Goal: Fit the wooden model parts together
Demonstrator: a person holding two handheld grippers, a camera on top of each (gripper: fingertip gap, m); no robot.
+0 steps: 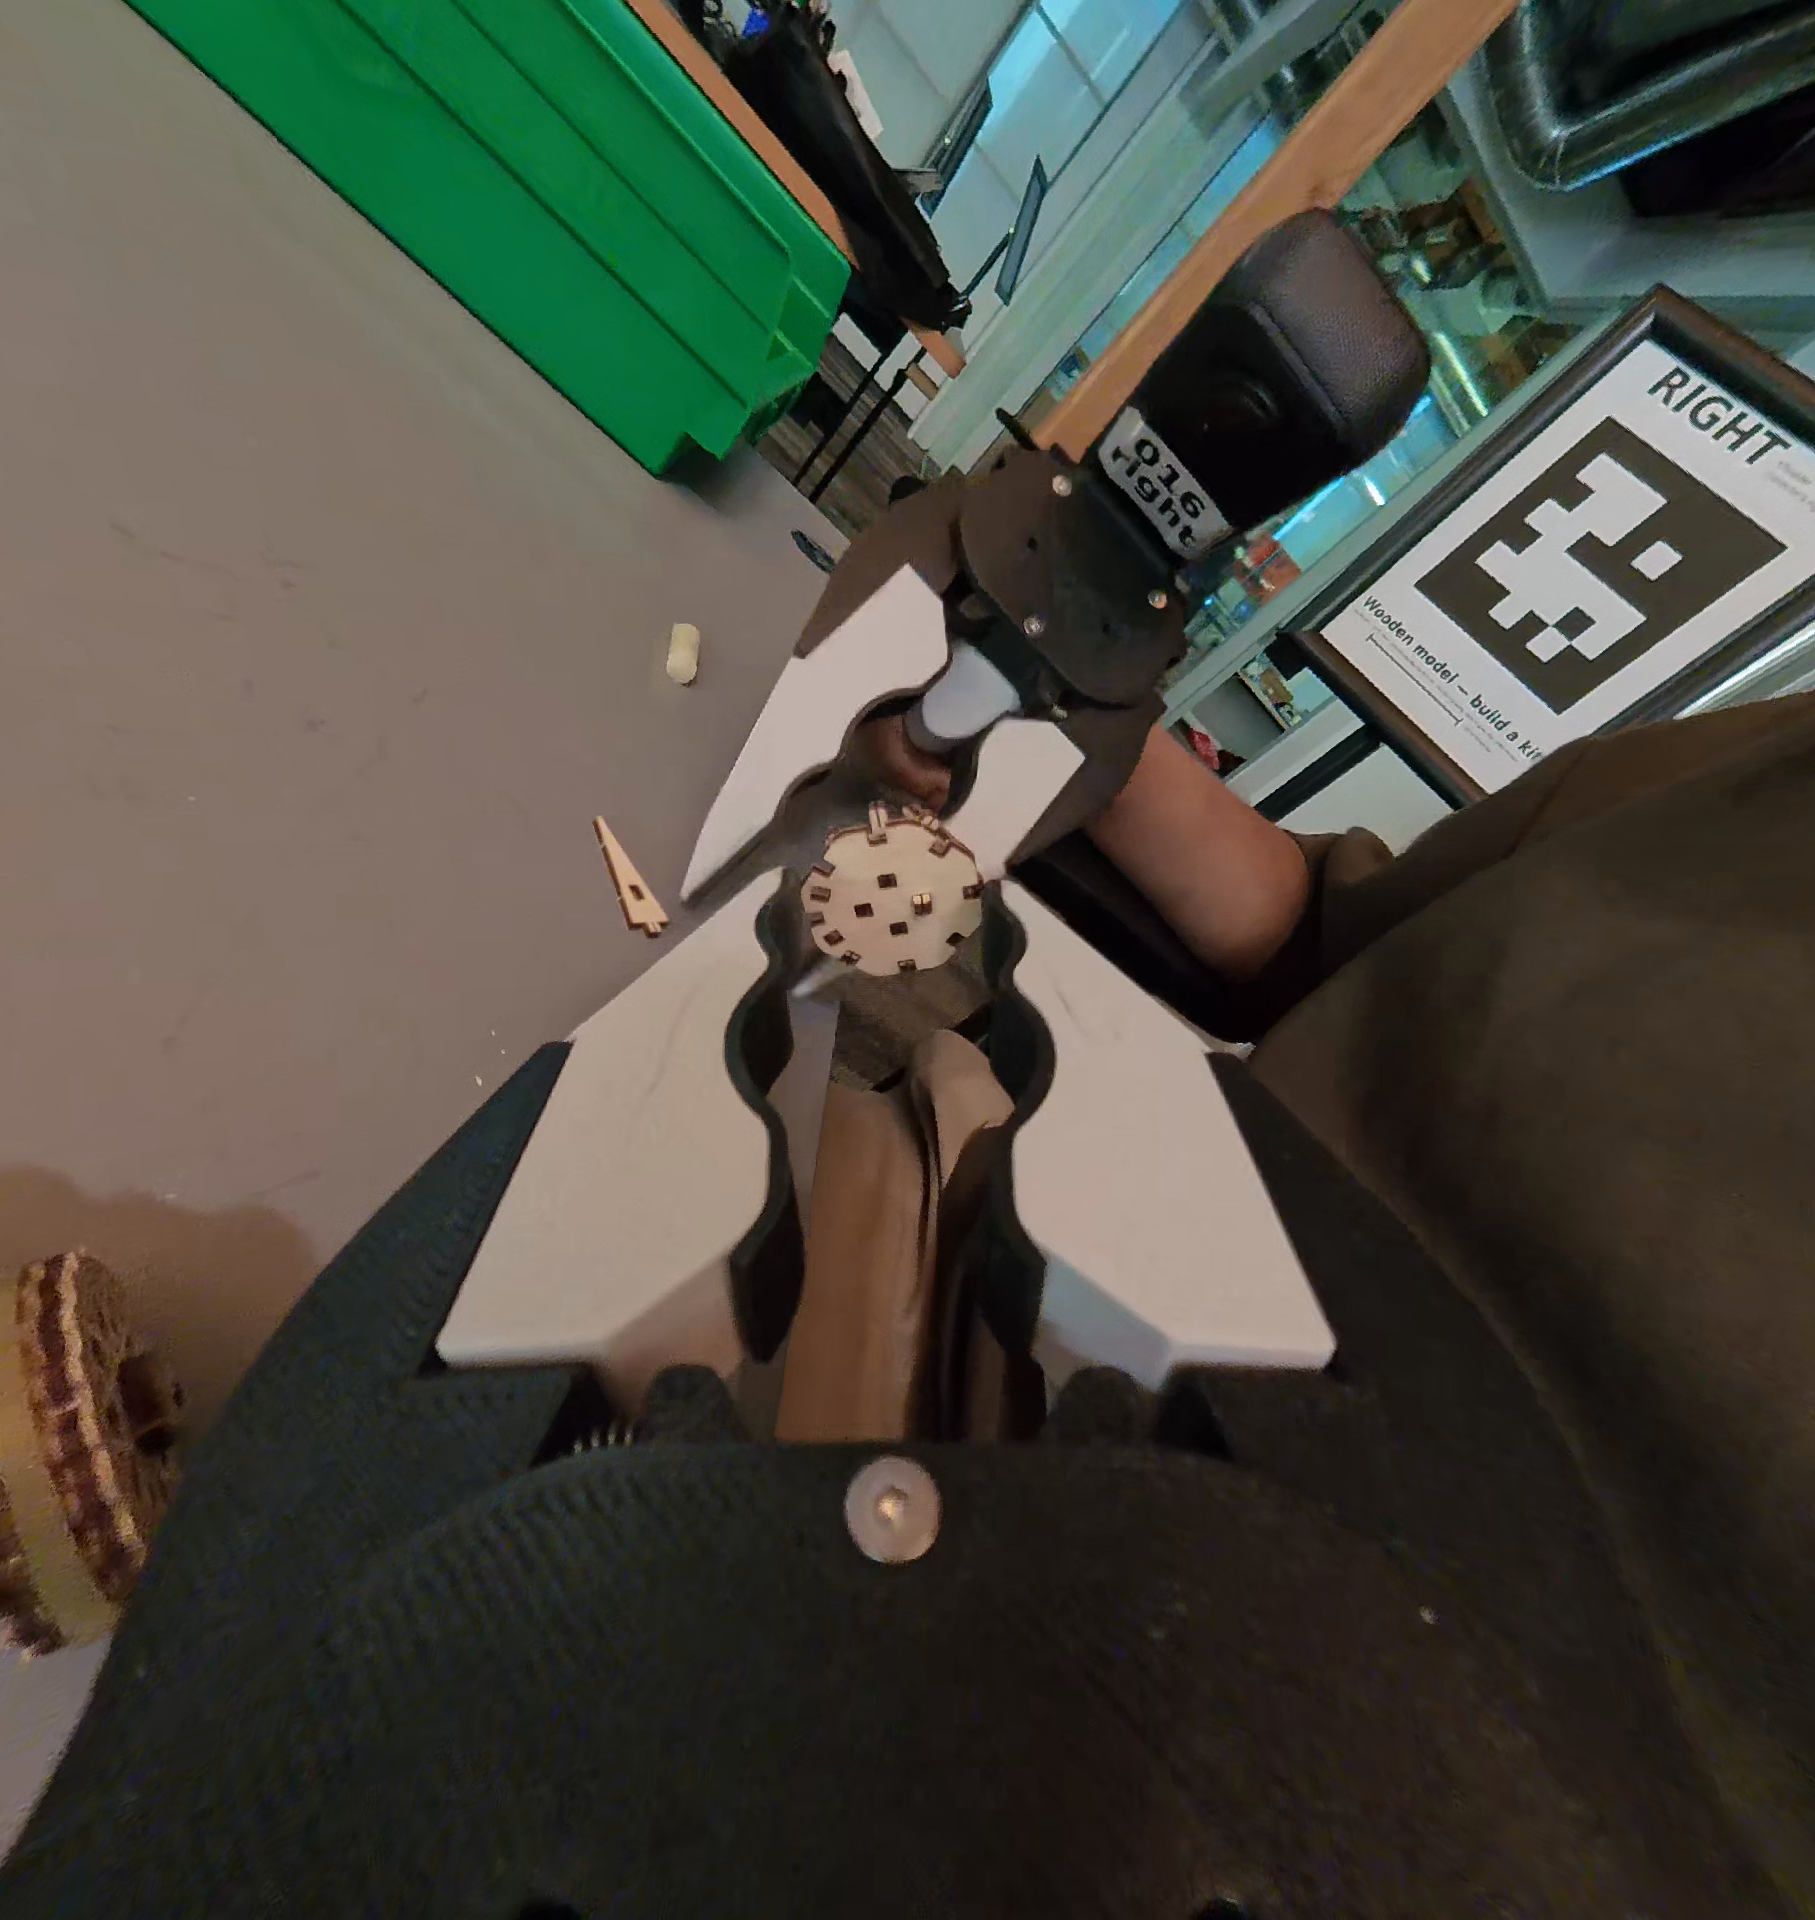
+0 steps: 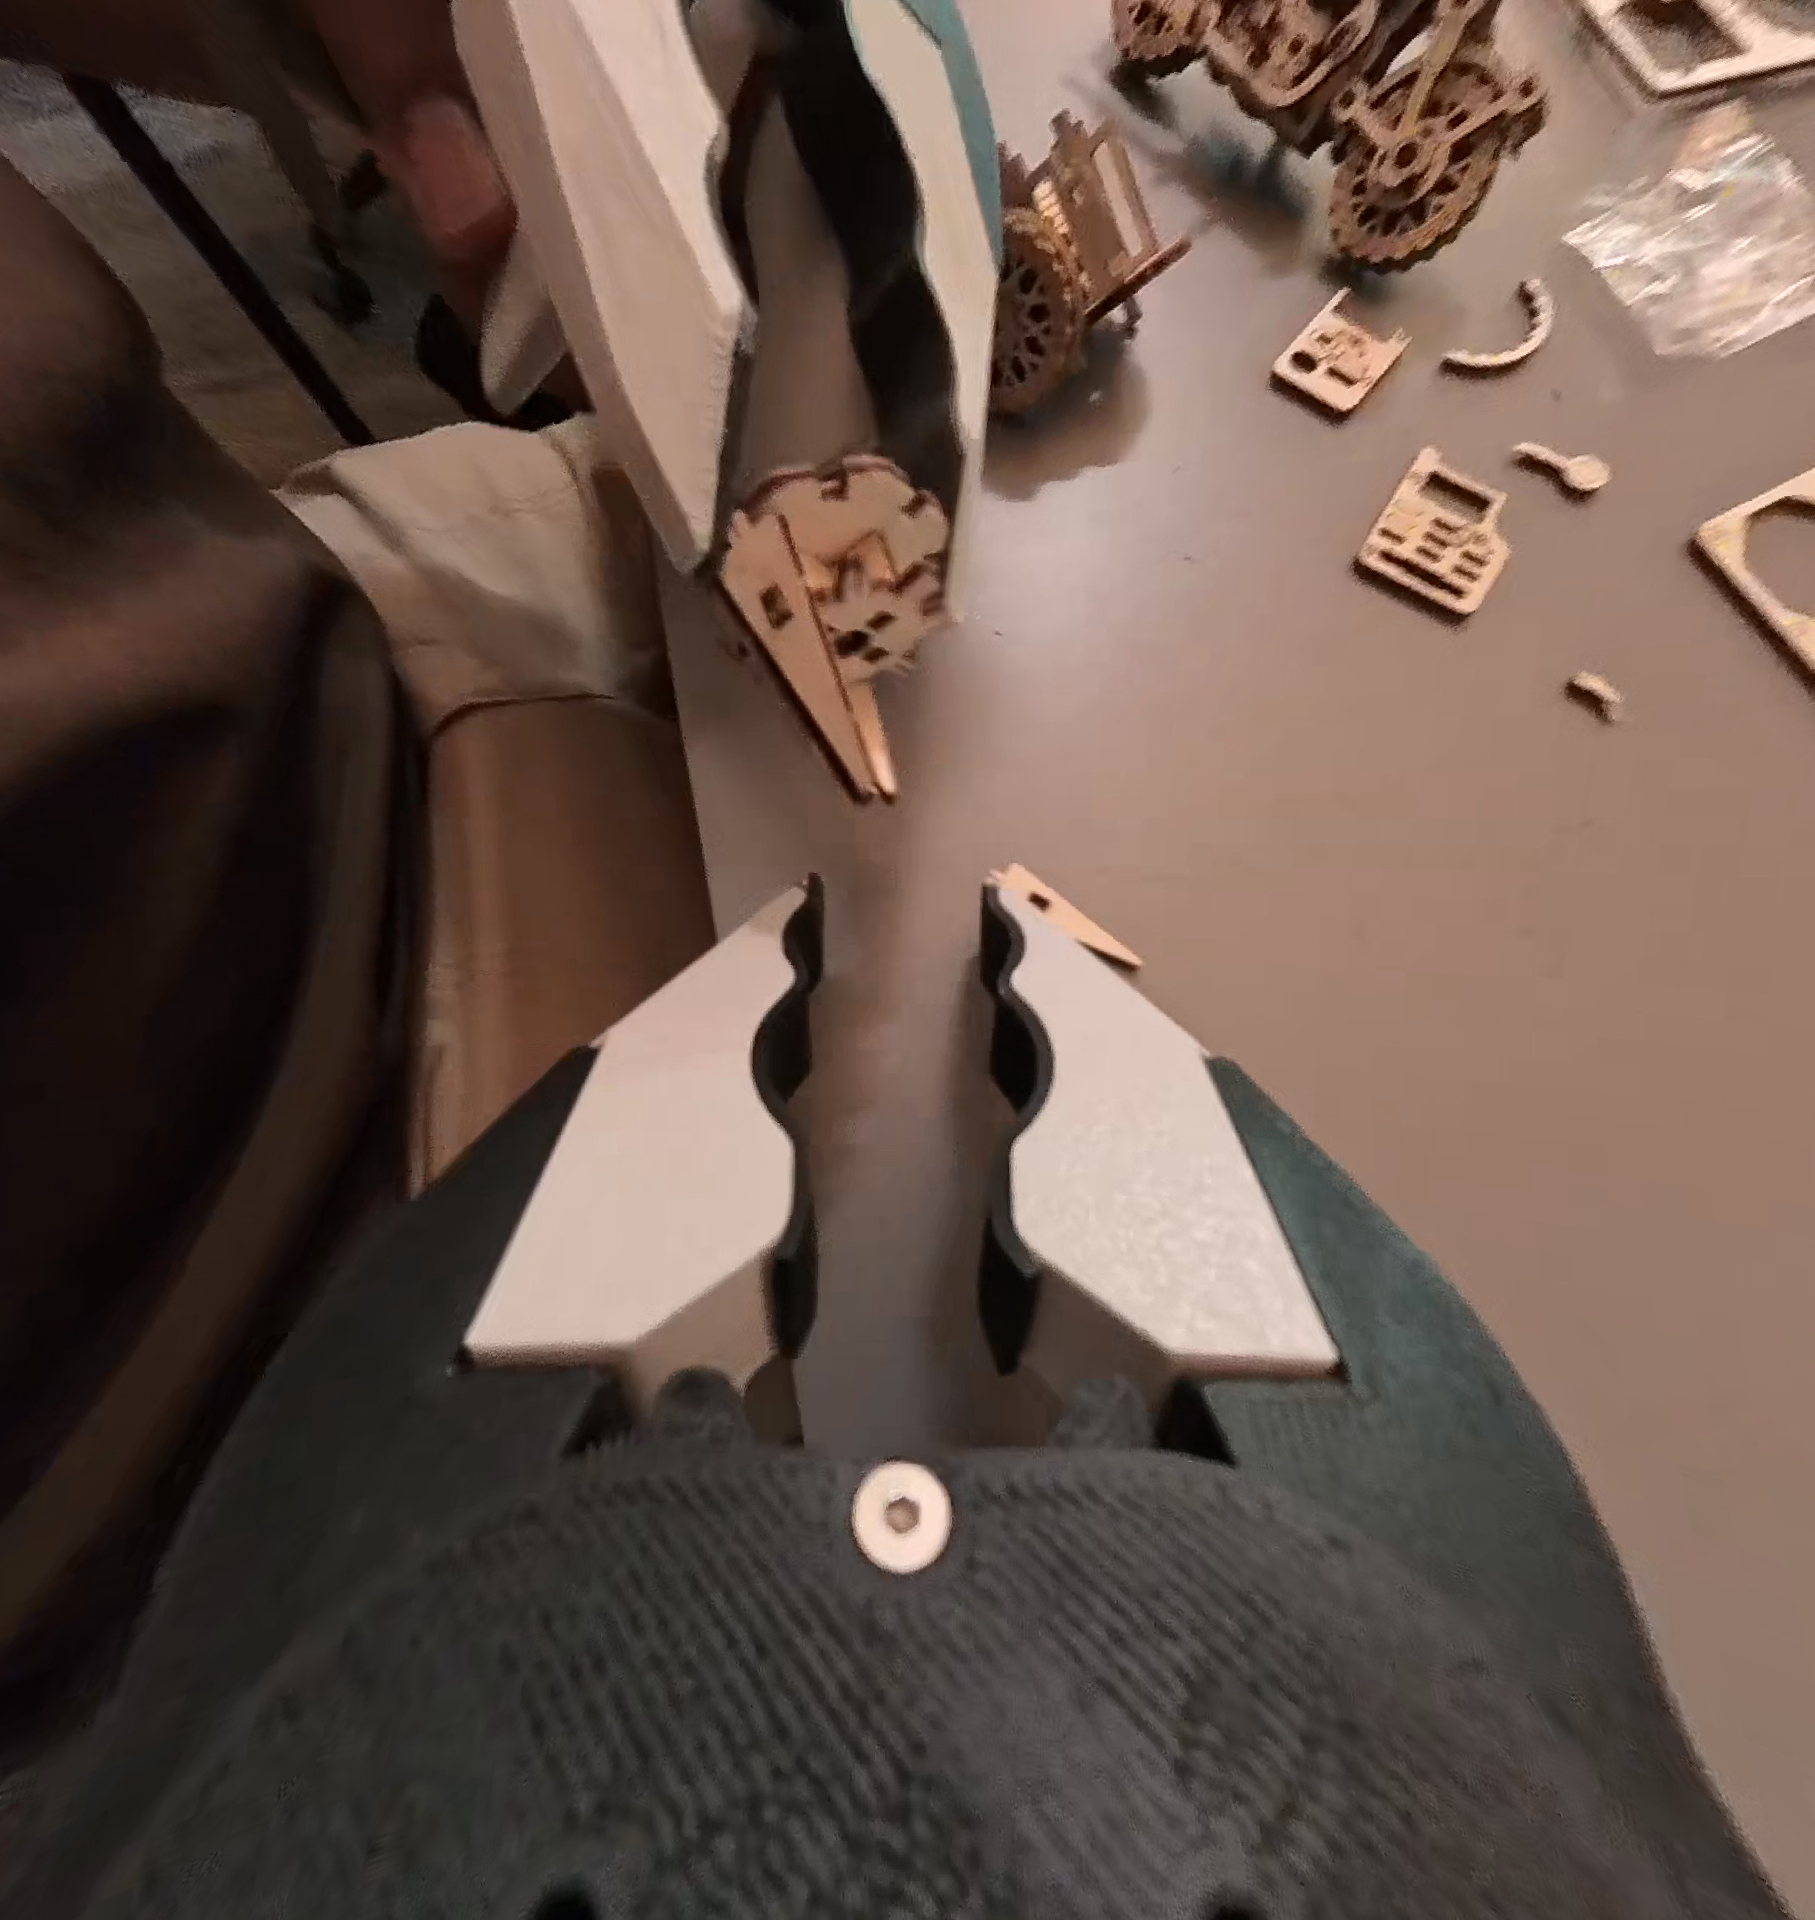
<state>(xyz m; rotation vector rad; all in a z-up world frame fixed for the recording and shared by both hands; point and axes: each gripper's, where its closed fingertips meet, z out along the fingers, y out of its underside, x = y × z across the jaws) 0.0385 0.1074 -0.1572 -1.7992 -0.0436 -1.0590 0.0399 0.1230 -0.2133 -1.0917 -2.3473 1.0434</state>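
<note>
My left gripper (image 1: 887,925) is shut on a round slotted wooden disc (image 1: 887,899), held at its fingertips above the grey table (image 1: 259,727). In the right wrist view the same disc (image 2: 851,566) carries tapered wooden strips (image 2: 846,707) that point down toward the table. My right gripper (image 2: 903,914) is open and empty, low over the table just below the disc. A loose tapered wooden piece (image 2: 1079,930) lies right beside its right fingertip; it also shows in the left wrist view (image 1: 628,873). The right gripper's white fingers (image 1: 778,748) show just beyond the disc.
Green bins (image 1: 570,208) stand at the table's far side, with a small white cylinder (image 1: 683,652) nearby. A built wooden model (image 2: 1381,135), a small wheeled part (image 2: 1059,270), loose flat pieces (image 2: 1433,535), a cut-out sheet (image 2: 1807,582) and a plastic bag (image 2: 1713,249) lie to the right. A framed sign (image 1: 1609,561) stands behind. The grippers' ends are close to 6 cm from one another.
</note>
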